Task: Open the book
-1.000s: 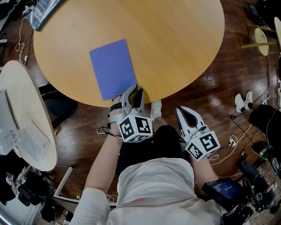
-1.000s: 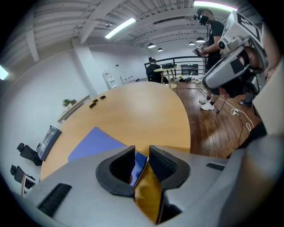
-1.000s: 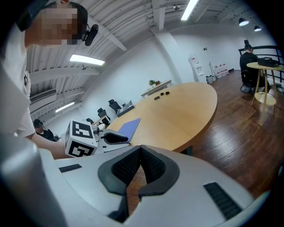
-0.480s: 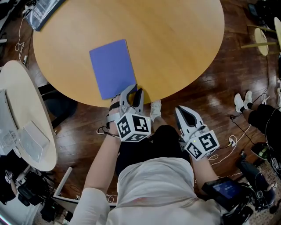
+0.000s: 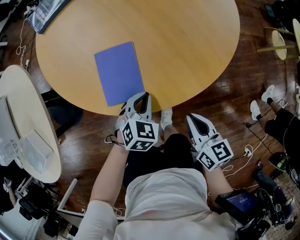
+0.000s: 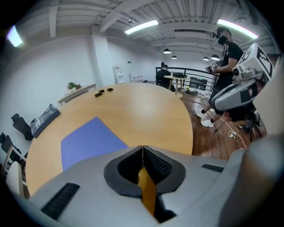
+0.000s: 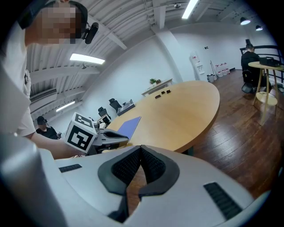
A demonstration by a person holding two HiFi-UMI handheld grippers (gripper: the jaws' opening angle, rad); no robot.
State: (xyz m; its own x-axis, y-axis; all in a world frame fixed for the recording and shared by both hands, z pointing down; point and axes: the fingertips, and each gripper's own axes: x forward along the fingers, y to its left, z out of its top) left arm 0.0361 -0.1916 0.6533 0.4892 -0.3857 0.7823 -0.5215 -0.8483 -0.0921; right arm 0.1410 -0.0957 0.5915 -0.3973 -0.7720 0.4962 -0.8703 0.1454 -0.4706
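Note:
A closed blue book lies flat on the round wooden table, near its front left edge; the left gripper view shows the same book just ahead, and the right gripper view catches the book beyond the other hand. My left gripper hovers at the table's near edge, right by the book's near right corner, jaws shut and empty. My right gripper hangs off the table over the floor, jaws shut with nothing in them.
A white side table stands to the left with a clear box on it. A dark device lies at the table's far left edge. Cables and shoes litter the wooden floor at right. A person stands beyond the table.
My left gripper has crept forward and slightly left, its tips now over the table edge by the book's corner. The right gripper has hardly moved.

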